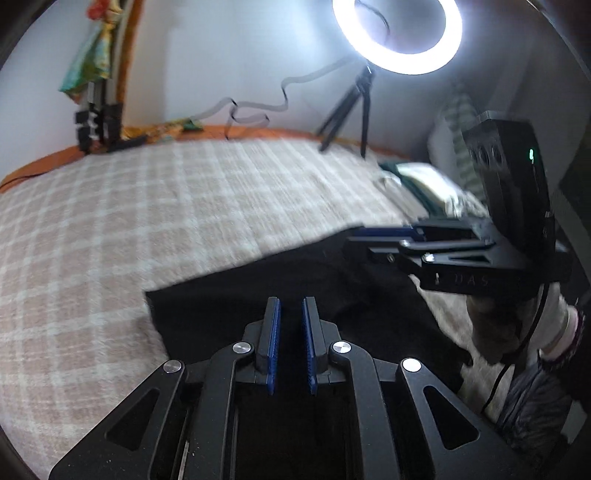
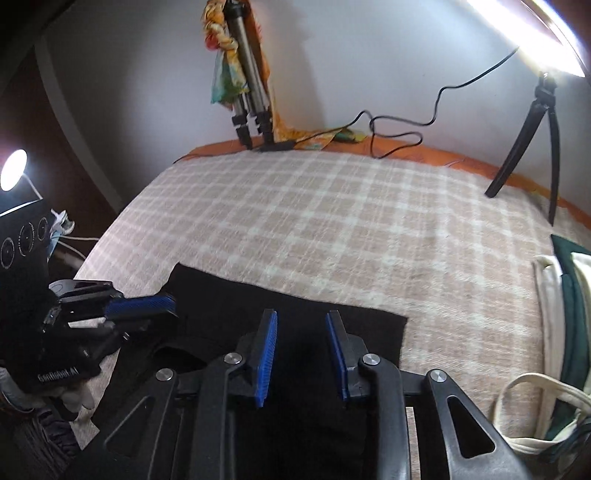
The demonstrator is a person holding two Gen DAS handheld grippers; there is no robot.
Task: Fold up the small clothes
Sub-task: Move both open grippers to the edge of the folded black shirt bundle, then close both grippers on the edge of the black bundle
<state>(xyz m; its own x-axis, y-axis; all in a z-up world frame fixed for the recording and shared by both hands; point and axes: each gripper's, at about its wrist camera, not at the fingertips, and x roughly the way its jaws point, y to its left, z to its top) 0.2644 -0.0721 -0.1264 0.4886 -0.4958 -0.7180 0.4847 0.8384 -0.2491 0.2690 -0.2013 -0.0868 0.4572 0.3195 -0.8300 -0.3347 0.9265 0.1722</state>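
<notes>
1. Looking down along my left claw (image 1: 293, 321), I see its two blue pads standing close together with only a narrow gap between them.
2. Black cloth fills that gap, but I cannot tell whether the pads actually press on it or merely hang over it.
3. My right claw (image 2: 301, 339) has its pads clearly wider apart, and black shows between them as well; again I cannot tell whether it grips the cloth.
4. The black garment (image 2: 258, 295) lies spread on the bed's checked blanket (image 2: 332, 221), at the near edge and directly under both claws.
5. Its far edge runs straight across the blanket, and its right corner is square.
6. From the right wrist view, my left claw sits at the garment's left edge, pointing inward over it.
7. My gloved hand (image 1: 491, 325) holds the right claw from beneath, with a dark cable trailing down beside it.
8. A pile of green and cream clothes (image 2: 565, 280) lies on the blanket to the right, apart from the black garment.
9. A lit ring light (image 1: 397, 33) on a small tripod (image 1: 354, 107) stands at the bed's far side, against the wall.
</notes>
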